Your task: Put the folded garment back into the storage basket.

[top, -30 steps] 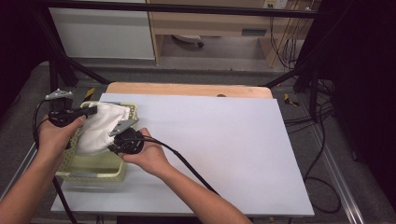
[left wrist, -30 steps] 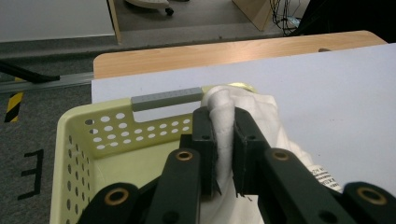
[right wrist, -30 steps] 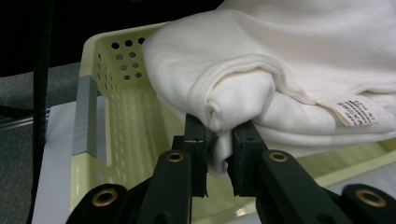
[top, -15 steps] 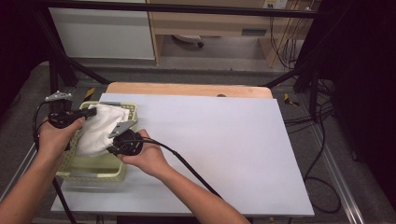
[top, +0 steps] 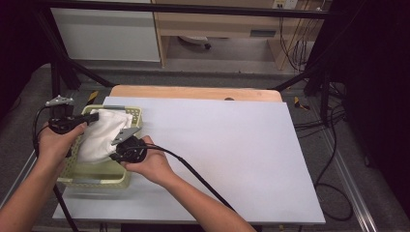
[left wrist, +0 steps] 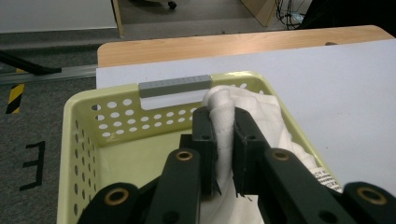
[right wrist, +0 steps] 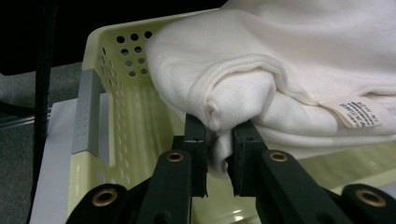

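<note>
- A folded white cloth (top: 101,134) sits in a pale yellow perforated basket (top: 99,180), bulging above the rim. The basket rests at the left edge of a white table top (top: 222,145).
- The left gripper (top: 92,116) pinches a fold of the cloth at the basket's far left corner, jaws pressed together on the fabric (left wrist: 223,122).
- The right gripper (top: 117,144) pinches another fold at the basket's right rim, jaws also clamped on cloth (right wrist: 236,95).
- The cloth's long axis runs between the two grips, slanting from the basket's far left corner towards its right rim.
- Judged from this, the cloth can lift straight up out of the basket, both hands being equally near.
</note>
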`<state>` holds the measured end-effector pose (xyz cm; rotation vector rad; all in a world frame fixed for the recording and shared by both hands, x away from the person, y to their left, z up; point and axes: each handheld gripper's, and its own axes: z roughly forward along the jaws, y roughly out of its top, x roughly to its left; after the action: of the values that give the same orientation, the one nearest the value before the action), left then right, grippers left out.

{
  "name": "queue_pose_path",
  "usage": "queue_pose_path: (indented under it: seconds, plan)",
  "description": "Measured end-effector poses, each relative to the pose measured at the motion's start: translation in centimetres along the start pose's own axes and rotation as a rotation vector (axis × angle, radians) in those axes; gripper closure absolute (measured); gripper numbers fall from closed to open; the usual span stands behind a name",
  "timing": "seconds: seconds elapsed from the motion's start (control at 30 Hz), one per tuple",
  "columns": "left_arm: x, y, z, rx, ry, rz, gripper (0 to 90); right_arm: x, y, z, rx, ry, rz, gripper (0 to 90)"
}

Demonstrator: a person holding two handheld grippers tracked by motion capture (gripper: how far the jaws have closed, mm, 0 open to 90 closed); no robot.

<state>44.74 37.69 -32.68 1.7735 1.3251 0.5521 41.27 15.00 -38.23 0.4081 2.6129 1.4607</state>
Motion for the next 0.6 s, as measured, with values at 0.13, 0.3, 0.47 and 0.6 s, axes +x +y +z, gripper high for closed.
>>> queue_pose_path:
  seconds: [0.13, 0.3, 0.47, 0.6]
  plan:
    - [0.13, -0.1, -0.16, 0.007, 0.006, 0.004, 81.2, -0.02, -0.11, 0.16, -0.002, 0.006, -0.001, 79.3]
    - [0.24, -0.26, -0.19, 0.012, 0.005, 0.006, 81.2, 0.05, -0.23, 0.4, -0.001, 0.012, 0.001, 79.3]
    - [0.4, -0.59, 0.03, 0.028, 0.007, 0.002, 81.2, 0.17, -0.42, 0.71, 0.02, 0.012, -0.008, 79.3]
    - [0.56, -0.75, 0.18, 0.028, 0.009, -0.006, 81.1, 0.03, -0.45, 0.78, 0.021, 0.013, -0.007, 79.2]
